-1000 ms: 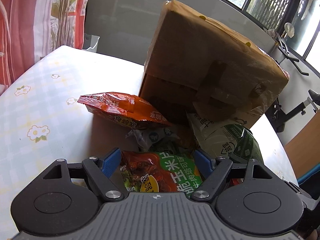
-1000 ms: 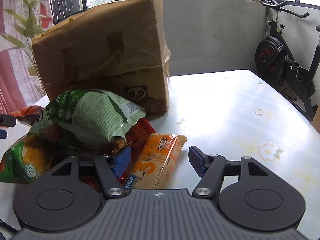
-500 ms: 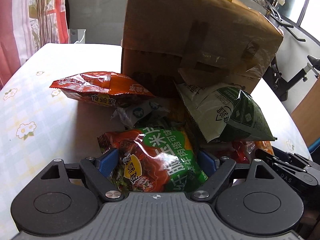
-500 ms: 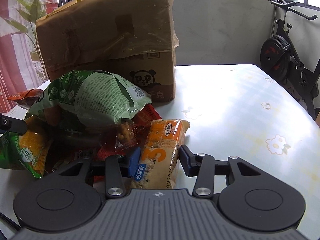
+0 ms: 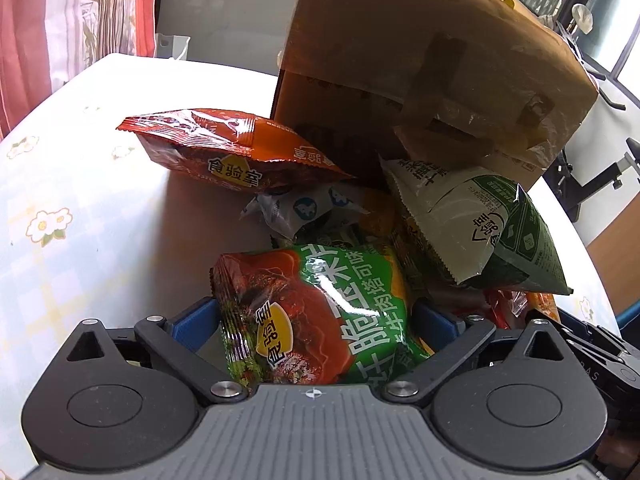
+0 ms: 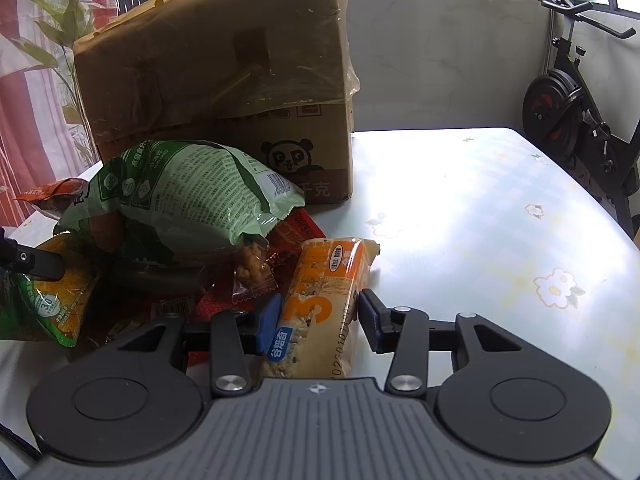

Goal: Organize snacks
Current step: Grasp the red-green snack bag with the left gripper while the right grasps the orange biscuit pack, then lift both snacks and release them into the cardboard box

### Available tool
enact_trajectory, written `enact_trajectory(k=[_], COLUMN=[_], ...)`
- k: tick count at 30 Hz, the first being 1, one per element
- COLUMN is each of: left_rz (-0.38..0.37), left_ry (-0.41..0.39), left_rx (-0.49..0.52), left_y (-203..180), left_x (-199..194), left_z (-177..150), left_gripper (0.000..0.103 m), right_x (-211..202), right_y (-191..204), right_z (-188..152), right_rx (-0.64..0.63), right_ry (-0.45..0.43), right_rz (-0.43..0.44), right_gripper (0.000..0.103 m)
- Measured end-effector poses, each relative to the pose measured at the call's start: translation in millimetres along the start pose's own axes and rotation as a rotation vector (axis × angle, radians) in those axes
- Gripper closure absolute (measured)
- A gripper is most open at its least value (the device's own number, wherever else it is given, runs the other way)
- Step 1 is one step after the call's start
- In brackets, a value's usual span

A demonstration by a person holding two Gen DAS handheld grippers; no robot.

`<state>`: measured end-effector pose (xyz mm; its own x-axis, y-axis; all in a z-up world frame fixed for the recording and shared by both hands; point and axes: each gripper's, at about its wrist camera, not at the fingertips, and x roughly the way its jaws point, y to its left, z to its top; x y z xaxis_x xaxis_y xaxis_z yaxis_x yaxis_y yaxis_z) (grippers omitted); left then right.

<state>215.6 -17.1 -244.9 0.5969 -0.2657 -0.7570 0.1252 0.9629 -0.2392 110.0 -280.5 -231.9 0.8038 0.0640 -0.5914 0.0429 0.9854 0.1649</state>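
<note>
Floral-clothed bench [image 6: 480, 208] carries a cardboard box [image 6: 216, 80] and snack pile; left gripper [image 5: 316, 320] fingers grasp a green-red snack bag [image 5: 316, 312], right gripper [image 6: 318, 320] fingers clench an orange cereal bar [image 6: 324, 292].

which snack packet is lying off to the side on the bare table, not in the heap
The red-orange packet, left of the cardboard box. The green-and-red packet sits between the left gripper fingers.

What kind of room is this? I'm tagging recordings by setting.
Most likely a home living or dining room. A table with a flowered cloth holds snack bags beside a cardboard box; an exercise bike stands by the wall, and red curtains hang beside large windows.
</note>
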Motion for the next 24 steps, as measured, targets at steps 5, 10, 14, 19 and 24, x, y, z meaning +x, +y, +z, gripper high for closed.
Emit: enact_trajectory(k=[5,10,14,19,24], left_rz=[-0.05,-0.084,-0.136,-0.033,-0.021], left_ry=[0.022,0.08,0.066,-0.012,-0.096], left_rx=[-0.075,-0.133,-0.147,-0.04,-0.037], left_y=[11.5,18.3,19.0,7.5,9.4], left_x=[5.9,14.0,11.7,-5.8,-31.5], left_z=[-1.8,-5.5,-5.3,-2.5,10.3], left_gripper=[0.0,0.002,0.022,0.026,0.026], right_x=[-0.3,-0.4,-0.2,-1.2,-4.7], right_y=[-1.5,-4.6,-6.5,-8.4,-12.2], right_z=[-0.3,-0.8,-1.2,-0.6,1.8], right_rx=[0.009,0.021,0.027,0.033,0.049], right_ry=[-0.002,0.001,0.004,0.007,0.006], right_rz=[0.005,0.013,0.019,0.028,0.043], right_gripper=[0.057,0.057,0.057,0.058,0.06])
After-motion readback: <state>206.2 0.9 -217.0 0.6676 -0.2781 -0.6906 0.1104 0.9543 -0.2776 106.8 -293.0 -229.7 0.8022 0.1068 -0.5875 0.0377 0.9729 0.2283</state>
